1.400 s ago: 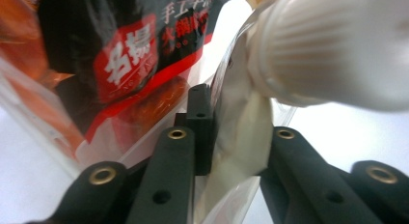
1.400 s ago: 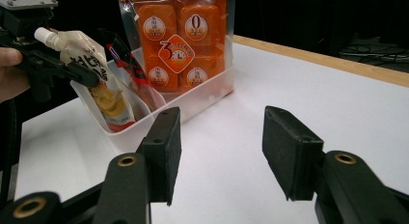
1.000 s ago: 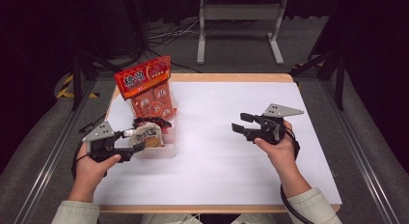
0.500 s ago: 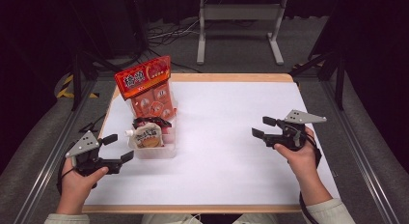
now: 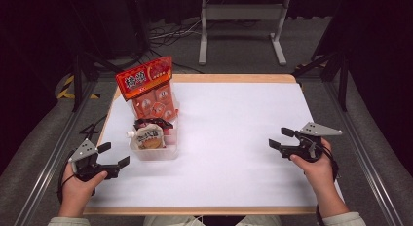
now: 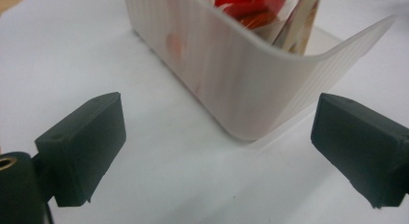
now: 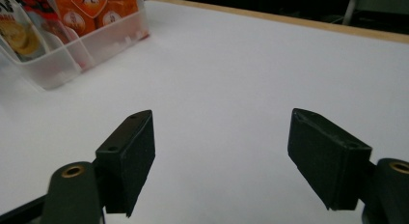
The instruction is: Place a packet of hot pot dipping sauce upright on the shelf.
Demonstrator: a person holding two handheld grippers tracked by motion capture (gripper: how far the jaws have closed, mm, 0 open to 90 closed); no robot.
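A clear plastic bin (image 5: 169, 152) stands at the left of the white table. A tall orange-red snack bag (image 5: 146, 84) stands in its far part, and a small pale pouch (image 5: 148, 137) leans in the near part. My left gripper (image 5: 114, 154) sits low at the near-left corner, just short of the bin. Its jaws have just been opening and nothing is between them. In the left gripper view the bin's rounded corner (image 6: 231, 74) lies beyond my left gripper (image 6: 219, 142). My right gripper (image 5: 280, 138) is open over bare table at the right. It too has just been opening and is empty (image 7: 222, 156).
The white table top (image 5: 234, 138) has a wooden rim (image 5: 234, 78) at the back. A grey metal stand (image 5: 241, 21) and cables lie on the floor beyond it. The bin (image 7: 58, 64) is at the upper left of the right gripper view.
My left gripper has drawn back from the pouch in the bin toward the near-left corner and opened. My right gripper has moved right and opened wider.
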